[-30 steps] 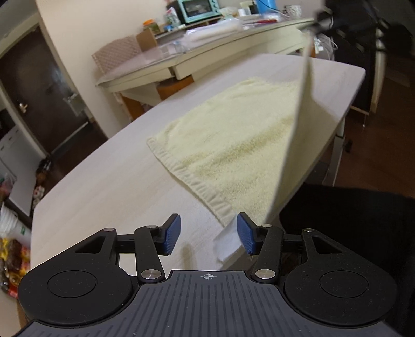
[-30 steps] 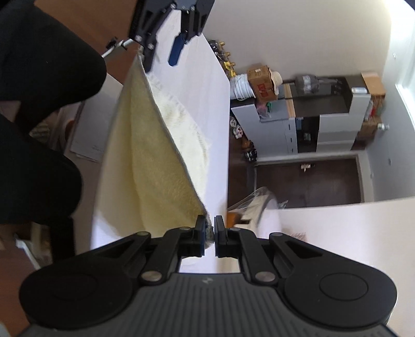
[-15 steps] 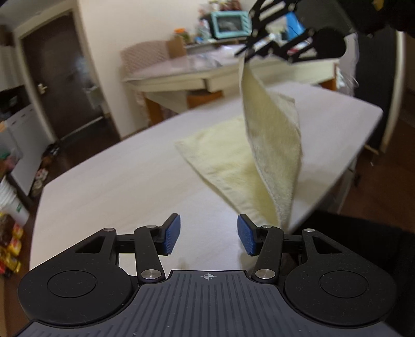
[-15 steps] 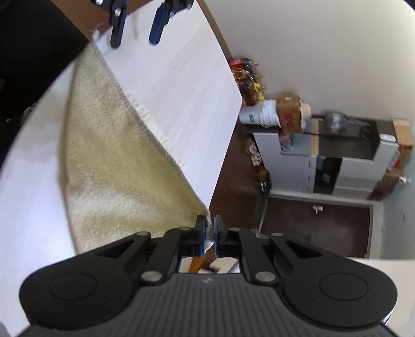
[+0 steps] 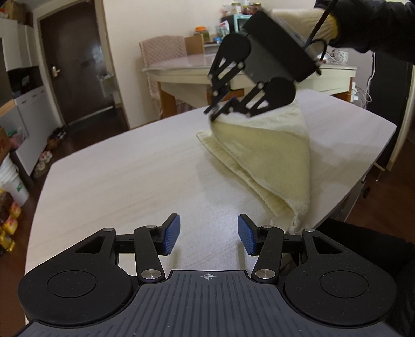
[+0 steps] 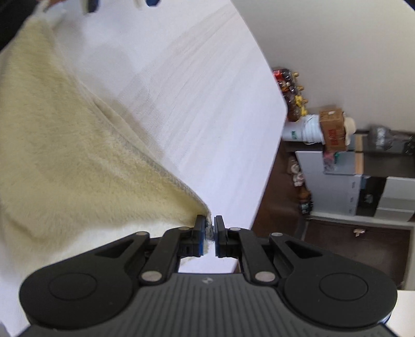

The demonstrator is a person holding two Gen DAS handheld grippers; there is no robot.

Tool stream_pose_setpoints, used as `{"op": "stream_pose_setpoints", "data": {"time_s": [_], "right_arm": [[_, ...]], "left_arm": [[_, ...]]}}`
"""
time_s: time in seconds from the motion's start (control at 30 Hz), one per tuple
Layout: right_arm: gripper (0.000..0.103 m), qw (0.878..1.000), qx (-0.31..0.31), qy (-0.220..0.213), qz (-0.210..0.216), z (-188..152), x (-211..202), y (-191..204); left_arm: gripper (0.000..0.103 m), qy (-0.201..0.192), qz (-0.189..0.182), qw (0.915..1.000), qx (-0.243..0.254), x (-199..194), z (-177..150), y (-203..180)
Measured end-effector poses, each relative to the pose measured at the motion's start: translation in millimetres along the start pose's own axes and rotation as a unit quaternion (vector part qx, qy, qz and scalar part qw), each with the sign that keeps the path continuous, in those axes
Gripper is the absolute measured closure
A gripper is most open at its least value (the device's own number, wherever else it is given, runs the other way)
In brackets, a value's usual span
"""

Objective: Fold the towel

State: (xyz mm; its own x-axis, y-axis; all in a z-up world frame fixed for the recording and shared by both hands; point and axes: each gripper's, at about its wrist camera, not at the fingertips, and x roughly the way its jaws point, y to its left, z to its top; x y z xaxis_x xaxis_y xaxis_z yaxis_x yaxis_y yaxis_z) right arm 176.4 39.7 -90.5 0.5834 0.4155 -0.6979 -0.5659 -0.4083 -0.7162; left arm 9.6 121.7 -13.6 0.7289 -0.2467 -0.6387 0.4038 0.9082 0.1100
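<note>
Probably a home: dining table (image 5: pixel 181 70), chair (image 5: pixel 162 51), toaster oven (image 5: pixel 233 22).

The towel (image 5: pixel 267 153) is pale yellow terry cloth with a flat woven hem along its edges. It lies partly folded on the right half of the light wood-grain table, one layer doubled over the other along the right side. The upper layer rises in a triangle toward the far end, where its corner (image 6: pixel 202 211) is lifted off the lower layer. A small white tag (image 5: pixel 294 224) hangs at its near corner.
</note>
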Motion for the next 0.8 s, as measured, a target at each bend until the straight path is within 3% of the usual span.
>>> {"op": "stream_pose_setpoints", "data": {"time_s": [0.17,0.33,0.43,0.53,0.6,0.63,0.7,0.8], "right_arm": [[0.077,1.000,0.026,0.000,-0.010,-5,8,-1],[0.062,0.996,0.076,0.006,-0.044,-20,-13,1],[0.062,0.985,0.163,0.017,-0.061,-40,-33,3],[0.062,0.941,0.330,0.022,-0.063,-76,-64,8],[0.062,0.917,0.393,0.023,-0.063,-91,-80,14],[0.062,0.888,0.454,0.026,-0.067,-106,-93,21],[0.062,0.858,0.507,0.031,-0.071,-121,-108,32],[0.062,0.835,0.542,0.043,-0.081,-134,-115,39]], "left_arm": [[0.049,0.000,0.002,1.0000,0.000,1,2,3],[0.049,-0.013,0.006,0.9999,0.001,2,13,5],[0.048,-0.024,-0.005,0.9997,0.007,6,22,-3],[0.048,-0.031,-0.021,0.9992,0.017,11,29,-15],[0.047,-0.034,-0.037,0.9984,0.026,16,35,-25],[0.047,-0.033,-0.045,0.9979,0.032,20,37,-31],[0.047,-0.027,-0.058,0.9970,0.045,30,39,-43],[0.047,-0.014,-0.064,0.9960,0.061,40,40,-51]]}}
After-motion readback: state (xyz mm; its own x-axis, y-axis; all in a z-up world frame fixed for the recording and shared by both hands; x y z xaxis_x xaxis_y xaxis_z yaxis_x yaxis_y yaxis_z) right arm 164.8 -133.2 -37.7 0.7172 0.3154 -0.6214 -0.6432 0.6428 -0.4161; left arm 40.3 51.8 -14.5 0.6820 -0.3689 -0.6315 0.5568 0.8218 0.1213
